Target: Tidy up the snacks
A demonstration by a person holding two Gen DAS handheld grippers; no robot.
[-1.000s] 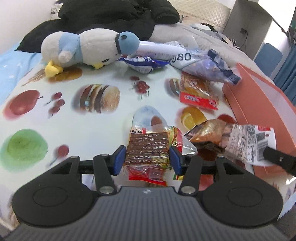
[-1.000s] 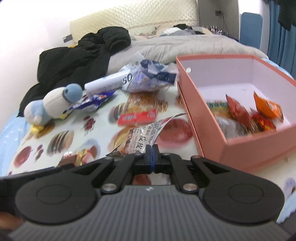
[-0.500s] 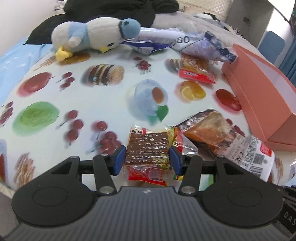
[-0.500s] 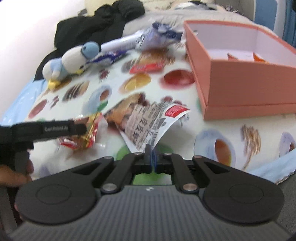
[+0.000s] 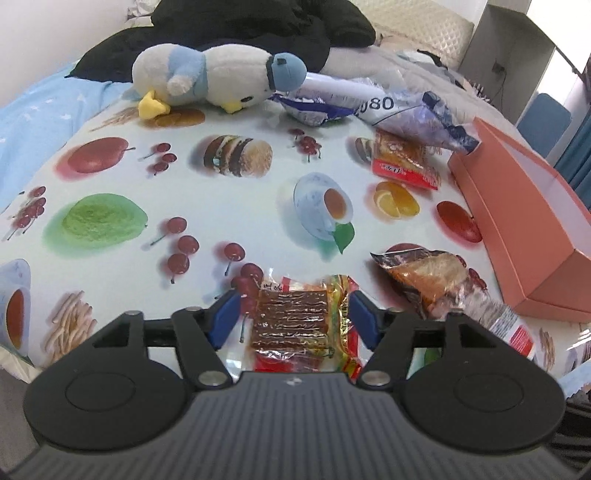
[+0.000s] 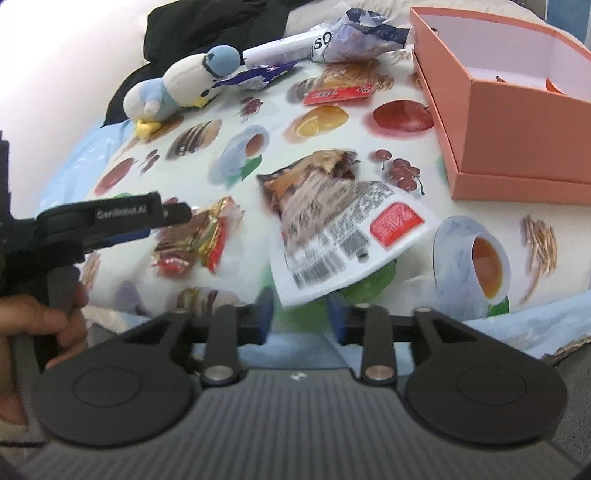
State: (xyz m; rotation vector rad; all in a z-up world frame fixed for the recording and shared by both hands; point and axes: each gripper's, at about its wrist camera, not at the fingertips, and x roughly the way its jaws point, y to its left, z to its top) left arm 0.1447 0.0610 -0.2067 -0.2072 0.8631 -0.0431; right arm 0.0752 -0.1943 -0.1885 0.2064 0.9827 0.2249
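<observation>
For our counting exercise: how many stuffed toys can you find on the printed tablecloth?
1. The plush penguin lies on its side at the tablecloth's far edge, against the dark clothing. Others could be hidden beneath that pile.

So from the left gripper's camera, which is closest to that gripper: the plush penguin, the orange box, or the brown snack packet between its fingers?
1. Brown snack packet, between the left gripper fingers.
2. Orange box, off to the right.
3. Plush penguin, far end, up left.

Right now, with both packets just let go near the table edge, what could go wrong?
The brown-and-white packet overhangs the near edge of the table between the open jaws of the right hand-held gripper; it may slide off. The meat-strip packet lies loose within the left hand-held gripper, and pulling back could drag it.
</observation>
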